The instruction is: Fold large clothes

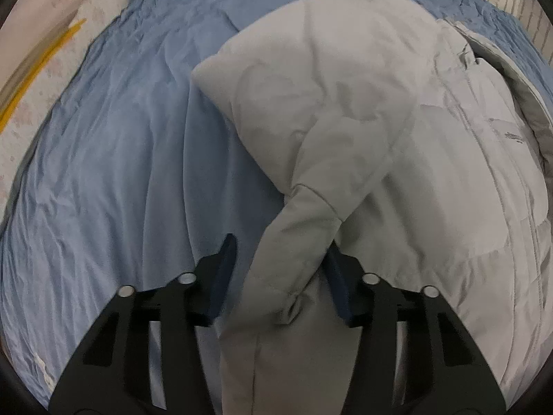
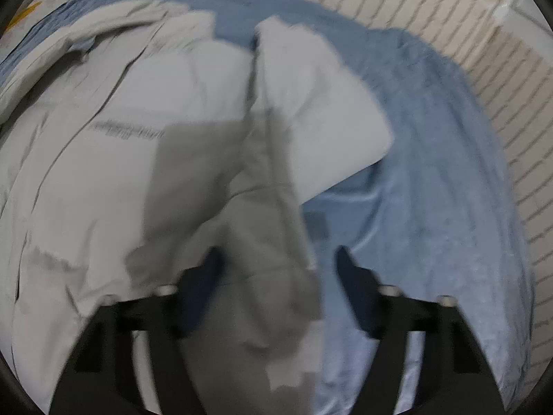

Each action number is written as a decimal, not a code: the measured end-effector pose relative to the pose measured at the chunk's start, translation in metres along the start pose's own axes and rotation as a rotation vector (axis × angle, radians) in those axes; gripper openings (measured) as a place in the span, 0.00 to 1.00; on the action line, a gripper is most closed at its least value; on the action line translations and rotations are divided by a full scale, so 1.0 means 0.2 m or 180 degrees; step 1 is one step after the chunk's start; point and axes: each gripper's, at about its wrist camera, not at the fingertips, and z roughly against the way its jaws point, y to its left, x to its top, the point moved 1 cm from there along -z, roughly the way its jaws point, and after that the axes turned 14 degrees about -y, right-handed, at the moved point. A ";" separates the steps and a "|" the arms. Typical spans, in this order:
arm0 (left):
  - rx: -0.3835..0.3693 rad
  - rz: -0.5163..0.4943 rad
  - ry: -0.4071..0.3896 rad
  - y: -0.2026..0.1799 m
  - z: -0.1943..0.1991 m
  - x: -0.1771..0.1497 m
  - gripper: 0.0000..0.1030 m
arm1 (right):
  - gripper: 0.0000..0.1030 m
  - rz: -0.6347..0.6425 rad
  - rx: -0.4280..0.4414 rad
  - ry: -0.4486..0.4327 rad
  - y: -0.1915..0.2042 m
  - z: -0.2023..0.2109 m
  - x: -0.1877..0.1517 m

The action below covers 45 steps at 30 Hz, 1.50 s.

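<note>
Lying spread on the blue sheet, front up:
Jacket: the pale grey padded jacket has its zip line running up the middle; both sleeves are drawn in over the body.
Left sleeve: sleeve end runs down between the jaws of the left gripper; the inner pad touches the fabric, the outer pad stands clear beside it, so the jaws are parted around the sleeve, not clenched on it.
Right sleeve: the sleeve passes between the jaws of the right gripper; blur hides whether the pads press, so the grip cannot be told.
Surface: the sheet covers a bed or mat; a pale brick-patterned wall rises behind it.
Risk: my guess is that slippery, puffy fabric could slide out if either gripper pinches only the outer layer.
Risk: uneven pulls could skew the fold or drag the sheet into wrinkles.
</note>
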 end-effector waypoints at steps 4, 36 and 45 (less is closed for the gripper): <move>-0.0041 -0.0004 0.0116 0.02 -0.05 -0.03 0.30 | 0.12 0.0078 0.0126 0.0072 0.07 0.01 -0.05; -0.0037 -0.0463 -0.0263 -0.06 0.34 0.04 0.80 | 0.61 -0.0490 -0.0037 -0.0217 -0.09 0.62 -0.26; 0.0055 -0.0508 -0.0209 -0.38 0.19 0.00 0.79 | 0.63 -0.0347 -0.0127 -0.0305 -0.04 0.34 0.10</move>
